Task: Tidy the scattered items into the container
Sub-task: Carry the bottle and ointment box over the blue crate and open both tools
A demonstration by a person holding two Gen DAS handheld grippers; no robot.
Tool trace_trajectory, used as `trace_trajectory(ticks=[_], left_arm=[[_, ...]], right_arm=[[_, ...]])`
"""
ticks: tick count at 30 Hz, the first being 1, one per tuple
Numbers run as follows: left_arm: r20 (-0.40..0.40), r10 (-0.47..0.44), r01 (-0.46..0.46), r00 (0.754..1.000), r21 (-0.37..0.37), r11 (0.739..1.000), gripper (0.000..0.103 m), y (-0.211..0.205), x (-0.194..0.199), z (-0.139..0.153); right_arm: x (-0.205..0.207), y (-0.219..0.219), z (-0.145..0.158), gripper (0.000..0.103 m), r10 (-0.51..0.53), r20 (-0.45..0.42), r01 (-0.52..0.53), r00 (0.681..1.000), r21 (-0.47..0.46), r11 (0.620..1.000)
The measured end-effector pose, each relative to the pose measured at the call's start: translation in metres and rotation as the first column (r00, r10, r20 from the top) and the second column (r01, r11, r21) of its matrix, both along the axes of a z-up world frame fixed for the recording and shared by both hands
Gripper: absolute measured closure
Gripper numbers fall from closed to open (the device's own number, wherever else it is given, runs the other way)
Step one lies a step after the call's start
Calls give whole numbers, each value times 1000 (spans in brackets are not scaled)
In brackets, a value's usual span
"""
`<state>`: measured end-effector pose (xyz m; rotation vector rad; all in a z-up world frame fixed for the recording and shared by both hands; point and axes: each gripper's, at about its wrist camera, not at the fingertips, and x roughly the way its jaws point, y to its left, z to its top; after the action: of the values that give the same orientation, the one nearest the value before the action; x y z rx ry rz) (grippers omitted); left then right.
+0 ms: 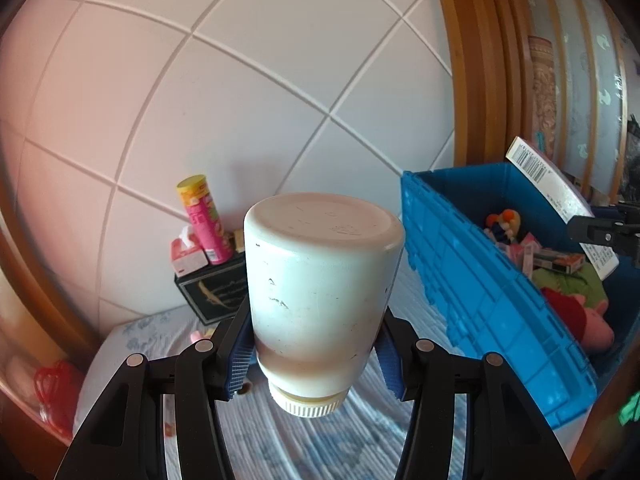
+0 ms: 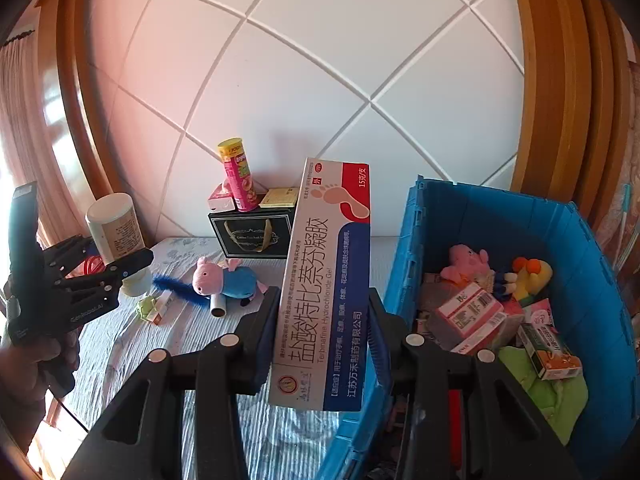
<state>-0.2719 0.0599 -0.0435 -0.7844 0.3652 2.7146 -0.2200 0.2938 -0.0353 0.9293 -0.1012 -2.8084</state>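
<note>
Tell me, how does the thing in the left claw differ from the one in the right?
The white bottle is rounded and plain; the medicine box is flat-sided with printed text and a footprint picture. The bottle hangs cap-down; the box stands on end, leaning slightly. Both are clamped in a gripper, not yet in the blue crate.

crate [image 2: 404,280] mouth open on top, pile inside sits low so there's room over it | near wall stands between bed and the pile | bed [image 2: 132,344] strip beside crate is bare | pig plush [image 2: 224,280], small boxes clutter the far bed | black box [image 2: 256,232] with can [image 2: 238,174] blocks the headboard side
</note>
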Motion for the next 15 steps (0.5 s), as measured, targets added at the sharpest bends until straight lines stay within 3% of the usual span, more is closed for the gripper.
trace_trajectory(ticks=[15], left_arm=[[-19,-158,157,987,-18,987,51,157,-4,13]], right_arm=[[22,118,7,63,-135,23,135,991,4,991]])
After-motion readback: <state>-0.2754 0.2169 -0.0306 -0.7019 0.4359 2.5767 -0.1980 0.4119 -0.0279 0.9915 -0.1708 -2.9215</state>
